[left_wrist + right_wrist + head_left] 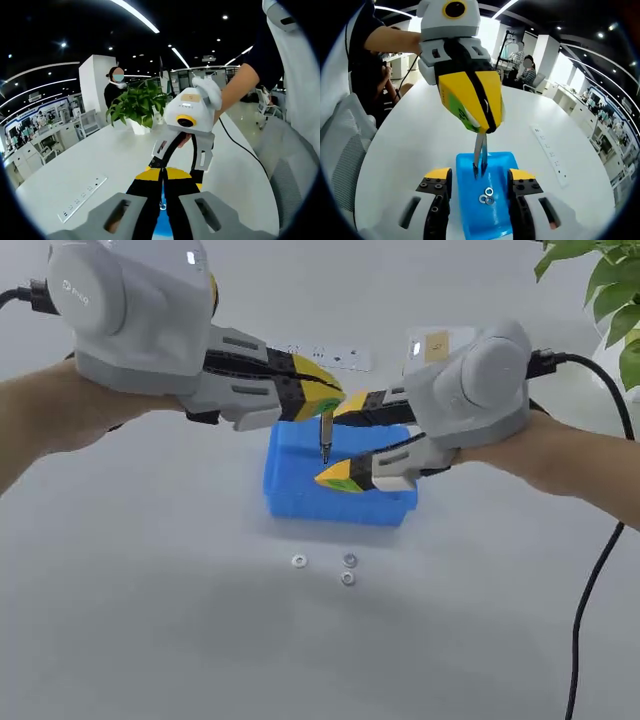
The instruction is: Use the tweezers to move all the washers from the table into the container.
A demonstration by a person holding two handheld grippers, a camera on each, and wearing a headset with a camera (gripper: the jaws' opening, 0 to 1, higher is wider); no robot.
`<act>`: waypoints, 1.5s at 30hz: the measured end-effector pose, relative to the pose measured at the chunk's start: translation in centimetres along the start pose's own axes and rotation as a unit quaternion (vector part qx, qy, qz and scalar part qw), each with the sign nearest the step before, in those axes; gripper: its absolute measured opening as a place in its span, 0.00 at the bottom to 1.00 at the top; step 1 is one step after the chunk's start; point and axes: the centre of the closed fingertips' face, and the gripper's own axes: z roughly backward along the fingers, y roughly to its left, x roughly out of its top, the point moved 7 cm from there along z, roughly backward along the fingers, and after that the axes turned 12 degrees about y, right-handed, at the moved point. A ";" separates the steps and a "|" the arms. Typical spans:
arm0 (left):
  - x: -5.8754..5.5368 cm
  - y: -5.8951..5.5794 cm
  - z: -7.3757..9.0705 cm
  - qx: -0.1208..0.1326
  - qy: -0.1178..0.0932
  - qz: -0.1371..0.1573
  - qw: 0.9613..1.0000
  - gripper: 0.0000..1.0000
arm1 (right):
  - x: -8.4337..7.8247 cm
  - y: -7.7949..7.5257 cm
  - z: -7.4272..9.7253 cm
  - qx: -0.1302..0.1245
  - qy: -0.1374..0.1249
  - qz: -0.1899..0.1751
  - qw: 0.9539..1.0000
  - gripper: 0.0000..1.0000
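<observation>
Left gripper (pixel 330 398) clamps slim metal tweezers (pixel 325 438) over blue plastic container (pixel 300 495); right gripper (pixel 335 447) jaws apart; three metal washers (pixel 347 560) at container's 6 o'clock.

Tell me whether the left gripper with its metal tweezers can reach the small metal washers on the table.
Probably yes: the left gripper holds the metal tweezers over the blue plastic container, and the three small metal washers lie uncovered on the white table beside it.

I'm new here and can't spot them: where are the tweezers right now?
In the head view, the tweezers hang tips-down from the left gripper at mid-picture, above the blue container.
</observation>
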 end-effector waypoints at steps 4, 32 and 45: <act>0.0 0.0 0.6 0.004 0.005 -0.004 1.000 0.04 | -0.8 0.6 1.5 -0.018 -0.019 -0.027 0.999 0.63; -1.7 -6.7 2.4 0.012 0.013 0.000 1.000 0.04 | -6.8 9.0 6.7 -0.034 -0.020 -0.130 0.991 1.00; -4.2 -8.3 1.8 -0.004 0.005 0.028 1.000 0.04 | -7.6 9.5 6.4 -0.019 -0.024 -0.144 0.989 1.00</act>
